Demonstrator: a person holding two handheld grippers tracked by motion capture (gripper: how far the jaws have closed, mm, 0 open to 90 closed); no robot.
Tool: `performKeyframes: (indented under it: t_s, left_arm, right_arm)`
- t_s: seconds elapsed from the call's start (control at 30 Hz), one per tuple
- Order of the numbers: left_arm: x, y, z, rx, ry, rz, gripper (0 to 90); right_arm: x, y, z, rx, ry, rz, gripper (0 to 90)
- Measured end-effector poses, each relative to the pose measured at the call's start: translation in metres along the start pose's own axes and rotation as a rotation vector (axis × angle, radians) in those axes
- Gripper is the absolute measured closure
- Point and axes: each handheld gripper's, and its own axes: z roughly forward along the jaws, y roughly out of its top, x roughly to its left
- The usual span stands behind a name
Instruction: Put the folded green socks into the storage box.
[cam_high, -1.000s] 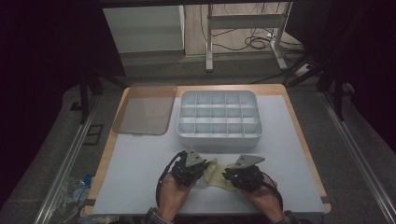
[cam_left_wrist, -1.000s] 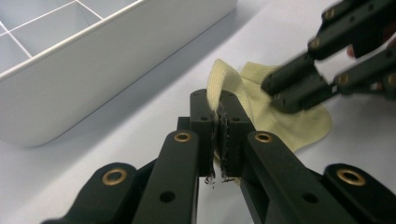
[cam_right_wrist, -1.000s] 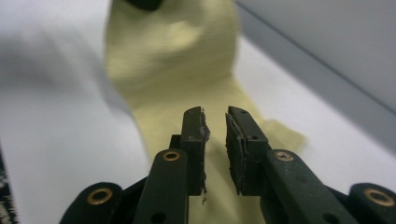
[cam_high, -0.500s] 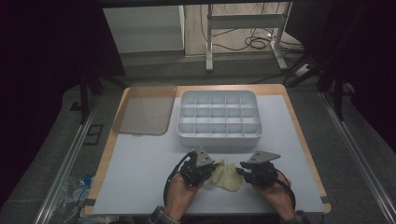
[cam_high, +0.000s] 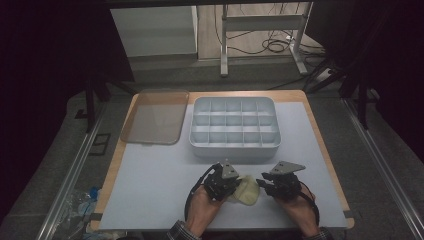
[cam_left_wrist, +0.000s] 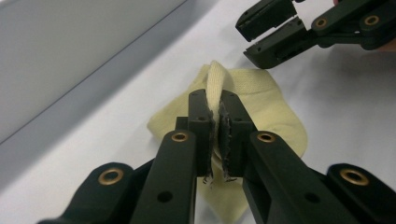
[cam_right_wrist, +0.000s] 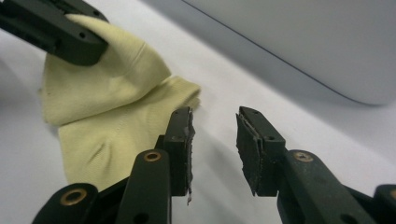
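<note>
So the left hand-held gripper is clamped on a raised fold of the pale yellow cloth, which is lying on the white counter near the front edge, just in front of the grey divided tray. The right hand-held gripper is released, jaws apart, sitting just beside the cloth's edge. There's a clear lid left of the tray
</note>
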Motion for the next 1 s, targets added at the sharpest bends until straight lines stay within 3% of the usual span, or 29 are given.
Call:
performKeyframes:
  t_s: [0.2,0.33,0.47,0.63,0.67,1.0]
  left_arm:
    - [-0.006,0.006,0.007,-0.003,-0.033,0.002,79.3]
    - [-0.006,0.007,0.006,-0.027,-0.072,-0.019,66.9]
    - [-0.004,0.009,0.000,-0.055,-0.083,-0.028,52.7]
    - [-0.001,0.010,-0.008,-0.075,-0.062,-0.023,44.4]
    - [0.002,0.010,-0.011,-0.081,-0.040,-0.023,42.1]
    - [0.024,-0.008,-0.019,-0.079,0.036,-0.067,29.9]
  right_arm:
    - [-0.005,-0.004,-0.003,0.000,-0.012,0.013,65.0]
    - [-0.005,-0.005,-0.004,0.006,-0.013,0.014,64.5]
    - [-0.006,-0.004,-0.005,0.004,-0.017,0.012,64.0]
    - [-0.008,-0.001,-0.009,0.000,-0.023,0.012,63.5]
    - [-0.008,-0.001,-0.010,0.001,-0.025,0.012,63.3]
    - [-0.007,0.007,-0.018,-0.023,0.001,0.026,60.1]
